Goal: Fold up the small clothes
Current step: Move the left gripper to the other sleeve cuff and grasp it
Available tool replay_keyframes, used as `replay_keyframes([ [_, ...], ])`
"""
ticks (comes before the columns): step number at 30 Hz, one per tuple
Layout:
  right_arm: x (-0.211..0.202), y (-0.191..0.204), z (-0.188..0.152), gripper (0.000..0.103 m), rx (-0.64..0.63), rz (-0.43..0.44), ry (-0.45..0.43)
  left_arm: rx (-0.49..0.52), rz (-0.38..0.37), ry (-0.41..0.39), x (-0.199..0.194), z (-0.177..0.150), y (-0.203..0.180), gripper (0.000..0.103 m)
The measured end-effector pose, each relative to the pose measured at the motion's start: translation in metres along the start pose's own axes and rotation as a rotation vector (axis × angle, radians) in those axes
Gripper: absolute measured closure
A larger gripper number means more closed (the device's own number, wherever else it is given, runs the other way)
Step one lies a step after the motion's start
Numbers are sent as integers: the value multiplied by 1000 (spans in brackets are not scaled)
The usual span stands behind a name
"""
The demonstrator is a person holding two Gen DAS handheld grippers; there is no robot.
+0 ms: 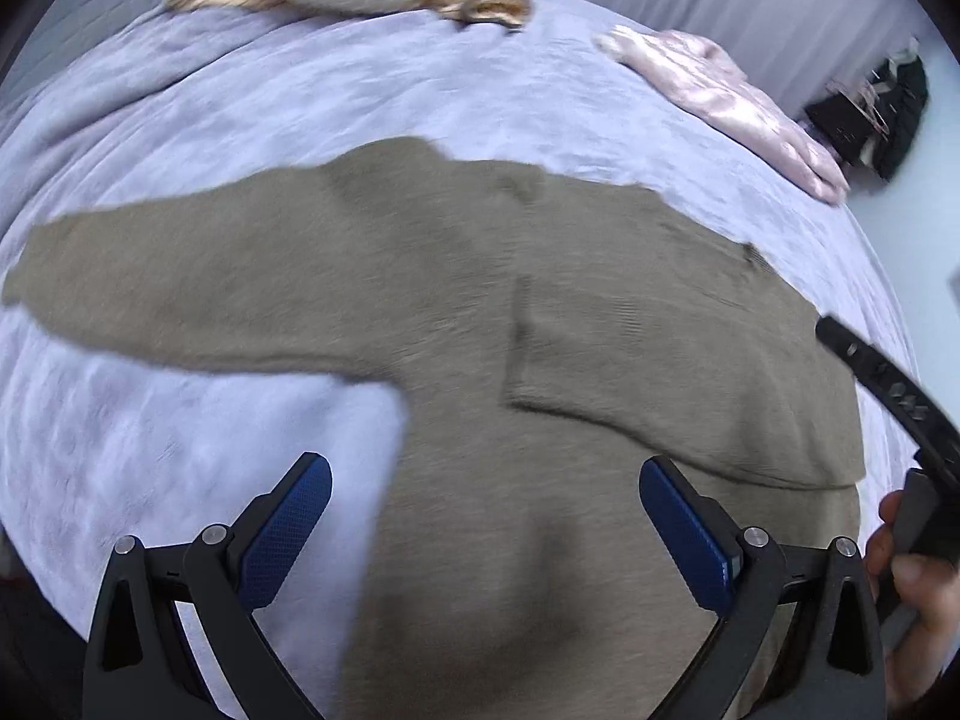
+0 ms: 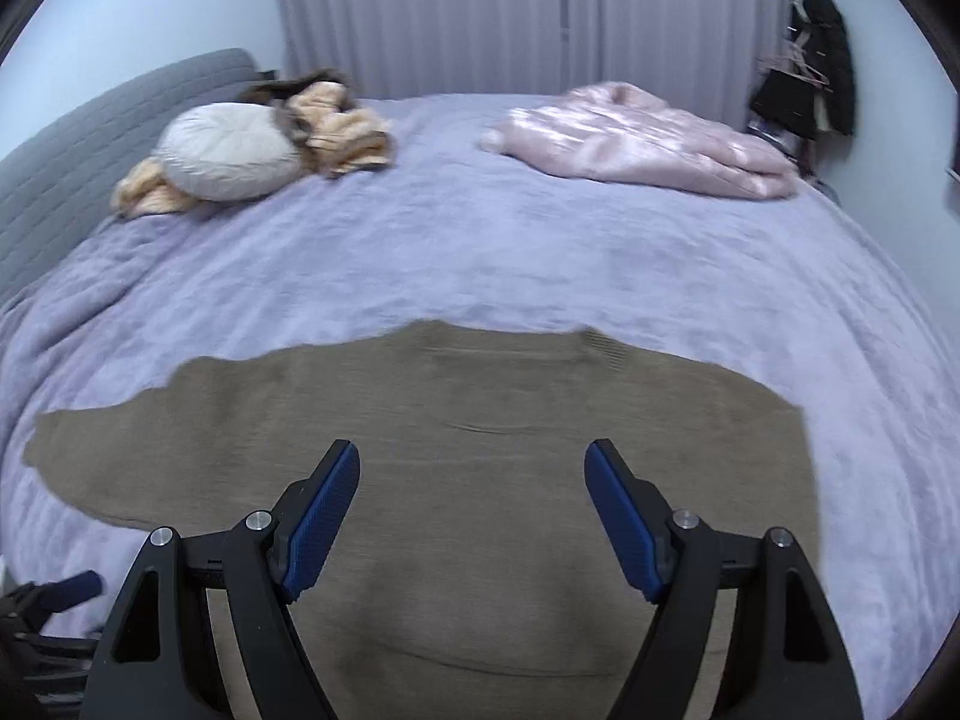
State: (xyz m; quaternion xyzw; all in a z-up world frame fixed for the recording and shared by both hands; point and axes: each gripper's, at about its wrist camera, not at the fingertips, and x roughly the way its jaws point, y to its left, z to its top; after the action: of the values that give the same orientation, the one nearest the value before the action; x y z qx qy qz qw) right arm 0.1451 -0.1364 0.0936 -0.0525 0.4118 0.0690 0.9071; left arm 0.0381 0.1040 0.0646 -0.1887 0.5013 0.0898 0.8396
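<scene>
Since both grippers hang w/ jaws spread wide and nothing between the pads, we're between grabs, not mid-fold. Our left gripper (image 1: 485, 516) hovers over the lower body of the brown sweater (image 1: 480, 300), and our right gripper (image 2: 473, 507) hovers over the same garment from the other side; neither looks to touch the knit.

The sweater lies flat on the lavender blanket (image 1: 180, 456), near our edge of the bed, prob. so we can reach all of it w/o leaning. One sleeve (image 1: 180, 282) sticks out long to the left over the blanket. The other sleeve (image 1: 660, 384) is already laid across the body, its cuff edge ending near the middle, so we judge the fold approx. a third done.

Next likely job: bring the outstretched sleeve in, which is why the left hand sits nearest it.

Pink jacket (image 2: 642, 144), round cushion (image 2: 231, 153) and a peach bundle (image 2: 336, 126) sit well apart at the far side, out of the work area.
</scene>
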Motion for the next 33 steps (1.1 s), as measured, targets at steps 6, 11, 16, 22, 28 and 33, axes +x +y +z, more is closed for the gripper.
replay_keyframes([
  [6,33,-87,-17,23,125,-199,114,175,-55,14,33,23,-88,0],
  [11,48,-58,-31,23,61,-206,141,212,75,66,73,23,-102,0],
  [16,50,-3,-42,21,-101,-215,104,125,129,83,79,18,-57,0],
  [22,40,16,-42,21,-136,-247,70,97,131,66,60,15,-44,0],
  [28,42,24,-46,19,-113,-89,129,129,144,92,64,7,-49,0],
  [33,36,27,-48,19,-124,-101,125,64,114,51,43,2,-19,0],
])
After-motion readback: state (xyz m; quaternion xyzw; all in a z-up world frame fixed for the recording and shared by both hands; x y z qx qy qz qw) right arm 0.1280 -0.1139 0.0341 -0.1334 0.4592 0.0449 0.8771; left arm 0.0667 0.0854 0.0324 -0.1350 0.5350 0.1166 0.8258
